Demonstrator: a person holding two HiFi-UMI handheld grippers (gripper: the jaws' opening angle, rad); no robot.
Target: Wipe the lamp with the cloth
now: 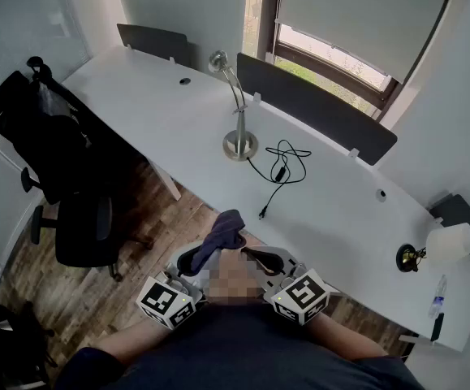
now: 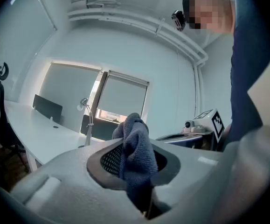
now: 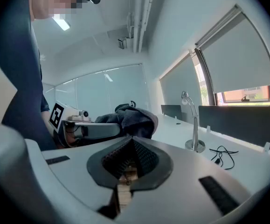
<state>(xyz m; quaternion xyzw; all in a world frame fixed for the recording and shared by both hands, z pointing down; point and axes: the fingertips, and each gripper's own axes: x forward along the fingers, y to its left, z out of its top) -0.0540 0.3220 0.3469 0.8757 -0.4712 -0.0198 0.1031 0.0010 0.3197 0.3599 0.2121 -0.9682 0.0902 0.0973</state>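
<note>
A silver gooseneck lamp (image 1: 239, 143) stands on the white desk (image 1: 153, 108), its black cable (image 1: 283, 165) coiled to its right. My left gripper (image 1: 198, 258) is shut on a dark blue cloth (image 1: 222, 232), held close to my body in front of the desk's near edge. In the left gripper view the cloth (image 2: 135, 146) bulges up out of the left gripper (image 2: 135, 164), with the lamp (image 2: 87, 120) far off. My right gripper (image 1: 259, 256) is beside it, shut and empty. The right gripper view shows the right gripper (image 3: 129, 164), the cloth (image 3: 134, 118) and the lamp (image 3: 194, 125).
A black office chair (image 1: 64, 177) stands left of the desk on the wood floor. Dark partition panels (image 1: 316, 108) line the desk's far edge under a window. At the desk's right end are a white cylinder (image 1: 450, 242), a small black object (image 1: 409, 257) and a bottle (image 1: 437, 295).
</note>
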